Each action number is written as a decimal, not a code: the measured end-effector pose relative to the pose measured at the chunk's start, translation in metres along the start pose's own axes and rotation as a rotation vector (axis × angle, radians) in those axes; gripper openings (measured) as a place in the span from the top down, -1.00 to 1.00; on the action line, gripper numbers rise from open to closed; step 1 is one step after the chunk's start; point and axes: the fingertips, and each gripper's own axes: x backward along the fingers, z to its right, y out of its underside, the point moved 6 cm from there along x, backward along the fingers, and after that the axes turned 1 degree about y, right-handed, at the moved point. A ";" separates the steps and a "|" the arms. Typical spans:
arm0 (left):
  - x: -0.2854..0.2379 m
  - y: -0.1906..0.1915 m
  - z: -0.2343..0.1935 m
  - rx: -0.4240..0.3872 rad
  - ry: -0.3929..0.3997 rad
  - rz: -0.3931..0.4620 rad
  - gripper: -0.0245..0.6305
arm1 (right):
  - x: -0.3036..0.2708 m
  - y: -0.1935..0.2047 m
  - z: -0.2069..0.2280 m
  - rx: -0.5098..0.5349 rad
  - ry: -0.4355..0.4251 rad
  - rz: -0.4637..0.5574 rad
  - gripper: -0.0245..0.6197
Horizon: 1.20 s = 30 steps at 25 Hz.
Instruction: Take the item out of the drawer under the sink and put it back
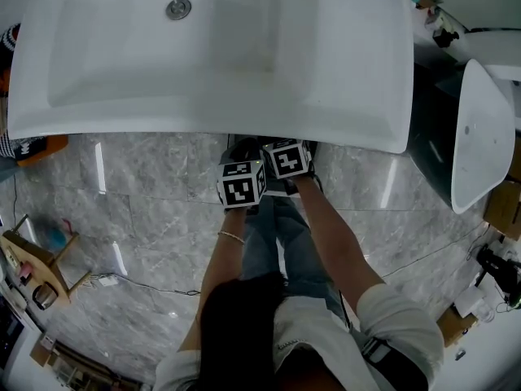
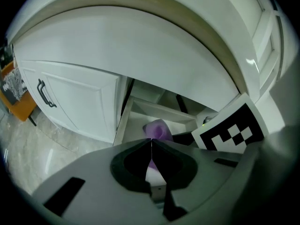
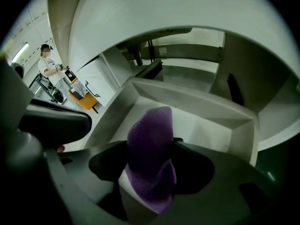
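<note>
Purple and soft-looking, the item (image 3: 149, 125) sits clamped in the right gripper (image 3: 149, 149) just above the open drawer (image 3: 197, 104) (left gripper (image 2: 151, 144) pinched together, empty), so the put-back seems in hand: lower it in, then release.

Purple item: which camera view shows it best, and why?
The right gripper view: the purple item fills the middle, clamped in the right claw over the open drawer. The left gripper view shows only part of it past the shut left claw. The head view shows none; the sink covers it.
</note>
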 end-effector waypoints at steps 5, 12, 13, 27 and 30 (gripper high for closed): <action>-0.005 0.005 0.001 0.025 0.009 -0.010 0.91 | -0.011 0.006 0.005 -0.036 0.027 -0.037 0.47; -0.003 0.008 0.000 0.024 0.004 -0.016 0.91 | -0.001 0.007 0.009 -0.041 0.063 -0.019 0.65; -0.003 0.009 0.001 0.024 0.002 -0.017 0.91 | 0.002 0.007 0.010 -0.047 0.062 -0.011 0.65; 0.025 0.014 0.021 0.033 -0.027 0.023 0.91 | 0.060 0.008 0.008 -0.022 0.000 0.075 0.66; 0.033 0.014 0.027 0.030 -0.029 0.031 0.91 | 0.074 0.010 0.005 -0.001 -0.004 0.090 0.66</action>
